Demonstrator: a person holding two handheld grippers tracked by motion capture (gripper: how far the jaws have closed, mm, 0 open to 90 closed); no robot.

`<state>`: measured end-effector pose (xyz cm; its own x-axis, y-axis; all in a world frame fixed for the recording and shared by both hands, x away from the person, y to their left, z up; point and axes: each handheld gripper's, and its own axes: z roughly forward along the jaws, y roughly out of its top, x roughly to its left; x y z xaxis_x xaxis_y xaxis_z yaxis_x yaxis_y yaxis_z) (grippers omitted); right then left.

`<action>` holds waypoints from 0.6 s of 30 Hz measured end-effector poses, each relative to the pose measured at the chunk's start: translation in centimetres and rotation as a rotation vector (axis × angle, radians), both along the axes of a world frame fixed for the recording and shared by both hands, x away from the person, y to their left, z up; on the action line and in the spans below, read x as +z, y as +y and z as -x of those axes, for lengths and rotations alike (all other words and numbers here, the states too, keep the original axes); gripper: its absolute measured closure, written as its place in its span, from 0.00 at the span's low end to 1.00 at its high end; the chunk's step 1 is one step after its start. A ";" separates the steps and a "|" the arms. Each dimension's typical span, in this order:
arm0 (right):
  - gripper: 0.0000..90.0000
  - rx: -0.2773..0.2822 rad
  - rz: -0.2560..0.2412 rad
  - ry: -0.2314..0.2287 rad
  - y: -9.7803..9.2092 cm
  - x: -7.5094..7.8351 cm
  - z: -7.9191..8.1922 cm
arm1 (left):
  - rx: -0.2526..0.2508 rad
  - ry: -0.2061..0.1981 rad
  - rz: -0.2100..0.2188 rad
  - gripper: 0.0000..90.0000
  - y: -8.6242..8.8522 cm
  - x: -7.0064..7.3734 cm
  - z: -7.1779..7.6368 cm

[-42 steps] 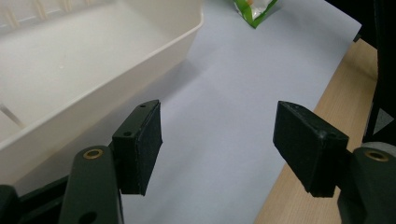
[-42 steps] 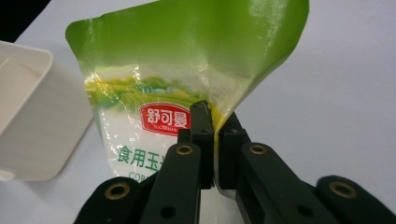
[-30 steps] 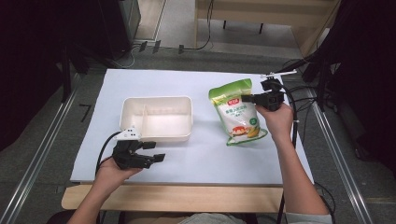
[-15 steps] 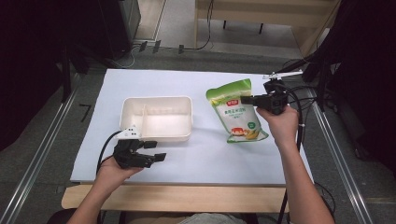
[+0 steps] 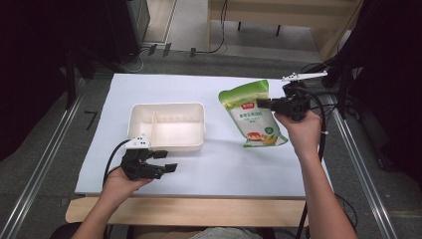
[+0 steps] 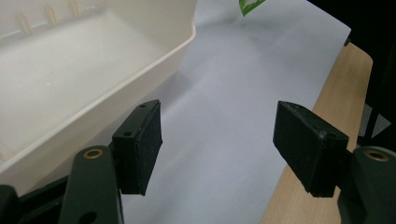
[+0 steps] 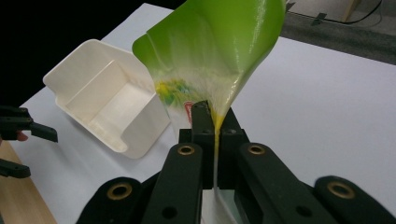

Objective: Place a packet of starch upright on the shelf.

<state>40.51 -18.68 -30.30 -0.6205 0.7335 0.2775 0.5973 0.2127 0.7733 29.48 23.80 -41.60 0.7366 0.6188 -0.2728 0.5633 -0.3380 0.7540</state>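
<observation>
Pouch (image 5: 252, 113) edge sits pinched in the right gripper (image 5: 262, 104), so lift slowly toward the tray (image 5: 167, 125) while the left gripper (image 5: 167, 161) waits wide apart.

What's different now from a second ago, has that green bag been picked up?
The right gripper, already shut on the green bag, has lifted its edge a little higher and further from the person; the bag's lower end seems to rest on the table as before. The left gripper has stayed open by the white tray, which hasn't moved.
</observation>
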 end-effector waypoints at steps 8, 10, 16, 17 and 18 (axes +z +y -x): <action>1.00 0.026 0.007 -0.020 1.3 0.2 0.4 | 0.000 -0.005 0.000 0.37 0.0 0.0 0.0; 1.00 0.026 0.002 -0.015 1.8 0.0 0.3 | 0.002 -0.004 0.003 0.37 -0.1 0.0 0.0; 1.00 0.058 0.004 -0.018 3.4 -0.1 0.3 | 0.004 -0.003 -0.007 0.37 0.0 -0.1 0.2; 1.00 0.064 0.003 -0.021 3.7 -0.1 0.2 | 0.006 -0.004 -0.005 0.37 0.1 -0.1 0.2; 1.00 0.072 0.002 -0.021 3.9 0.0 0.2 | 0.008 -0.001 -0.005 0.37 0.1 -0.1 0.2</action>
